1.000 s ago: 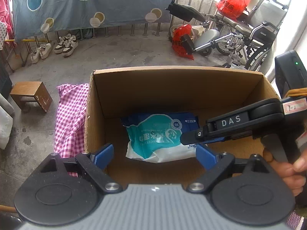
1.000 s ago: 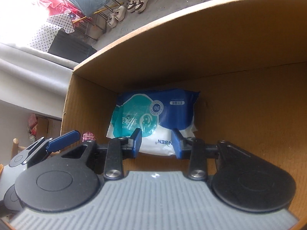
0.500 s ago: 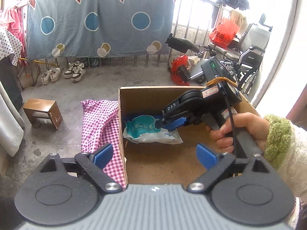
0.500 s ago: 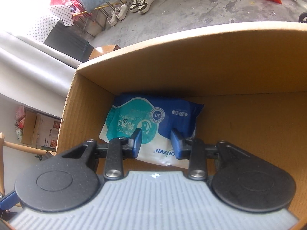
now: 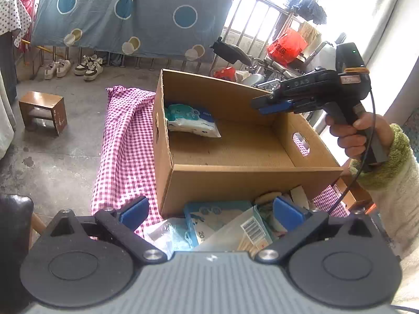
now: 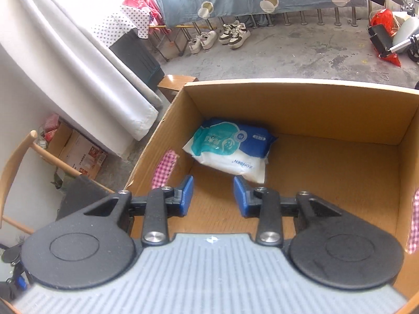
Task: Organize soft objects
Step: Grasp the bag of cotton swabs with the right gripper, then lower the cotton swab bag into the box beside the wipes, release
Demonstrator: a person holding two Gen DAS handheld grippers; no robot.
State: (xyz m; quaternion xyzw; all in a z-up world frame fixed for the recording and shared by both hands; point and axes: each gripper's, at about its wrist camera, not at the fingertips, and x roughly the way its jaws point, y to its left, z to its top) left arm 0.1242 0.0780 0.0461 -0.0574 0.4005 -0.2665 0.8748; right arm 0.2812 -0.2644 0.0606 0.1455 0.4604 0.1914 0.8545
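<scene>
1. Nearest the lens, the left tongs are seen spread wide. Their jaws have just been opening, and nothing is pressed between the pads.
2. Directly beneath them a heap of soft packets is spotted, just in front of the box. A light-blue pack printed "20" and a clear bag with a barcode label can be made out.
3. The step in hand is judged to be the reach for the next item. One pack has been boxed, and the heap is yet to be cleared.
4. For the next move, the left tongs would need to be lowered over one packet. A single item should be pinched at its middle, without the neighbouring wrappers being dragged along.
5. Further out, the cardboard box is seen standing on a pink checked cloth.
6. The right tongs are held over the box in a hand. Their jaws are parted a little and empty, and "DAS" is read on the body.
7. At the far left corner of the box floor, the wipes pack lies flat. A round "30" badge is legible; the brand line, something like "ZONBEN", is not read with certainty.
8. Beyond, a red bag with unreadable writing is glimpsed.
</scene>
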